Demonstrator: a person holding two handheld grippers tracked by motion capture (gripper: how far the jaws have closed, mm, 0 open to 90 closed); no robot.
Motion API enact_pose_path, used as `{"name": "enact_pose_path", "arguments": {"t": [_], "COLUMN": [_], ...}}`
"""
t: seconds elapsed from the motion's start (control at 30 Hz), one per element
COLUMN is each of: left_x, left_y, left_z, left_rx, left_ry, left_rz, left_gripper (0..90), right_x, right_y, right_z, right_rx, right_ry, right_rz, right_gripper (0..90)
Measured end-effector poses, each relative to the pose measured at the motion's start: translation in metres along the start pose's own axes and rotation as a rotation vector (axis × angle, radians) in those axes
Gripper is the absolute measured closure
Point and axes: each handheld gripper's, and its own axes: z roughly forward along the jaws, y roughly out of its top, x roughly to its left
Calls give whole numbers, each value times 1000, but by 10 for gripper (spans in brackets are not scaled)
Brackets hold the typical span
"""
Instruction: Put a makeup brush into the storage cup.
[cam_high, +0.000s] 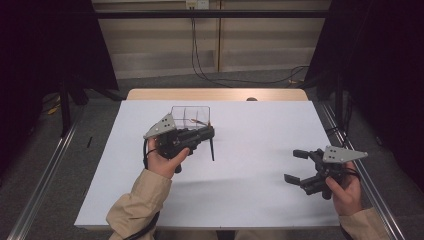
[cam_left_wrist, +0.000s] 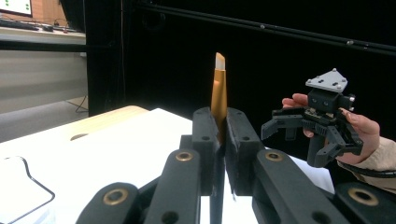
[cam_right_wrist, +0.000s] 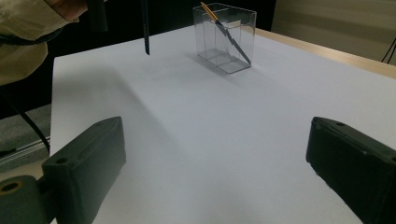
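Observation:
My left gripper (cam_high: 209, 133) is shut on a gold-and-black pencil (cam_left_wrist: 218, 91). In the left gripper view its gold end with a pale tip stands up between the jaws (cam_left_wrist: 219, 122). In the high view its dark lower part (cam_high: 212, 150) hangs down toward the white table, just in front of a clear plastic box (cam_high: 190, 114). A second pencil (cam_right_wrist: 225, 31) leans inside that box (cam_right_wrist: 243, 32). My right gripper (cam_high: 299, 167) is held at the table's right side, jaws wide open with nothing between them (cam_right_wrist: 215, 142). It faces the box from a distance.
The white tabletop (cam_high: 250, 150) lies on a wooden table whose edge (cam_high: 215, 94) shows at the back. Metal rails (cam_high: 45, 170) run along both sides. Black curtains hang left and right. Cables lie on the floor behind. A tan sleeve (cam_right_wrist: 23, 32) shows near the held pencil's tip (cam_right_wrist: 145, 32).

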Motion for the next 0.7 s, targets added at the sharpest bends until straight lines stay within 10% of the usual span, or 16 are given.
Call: {"name": "enact_pose_path", "arguments": {"t": [0.7], "left_x": [15], "left_y": [7], "left_z": [-3], "left_rx": [-3], "left_ry": [47], "left_rz": [-4], "left_gripper": [836], "right_x": [0], "right_y": [0], "right_z": [2], "right_rx": [3], "right_ry": [10], "right_rz": [-4], "right_gripper": [41]}}
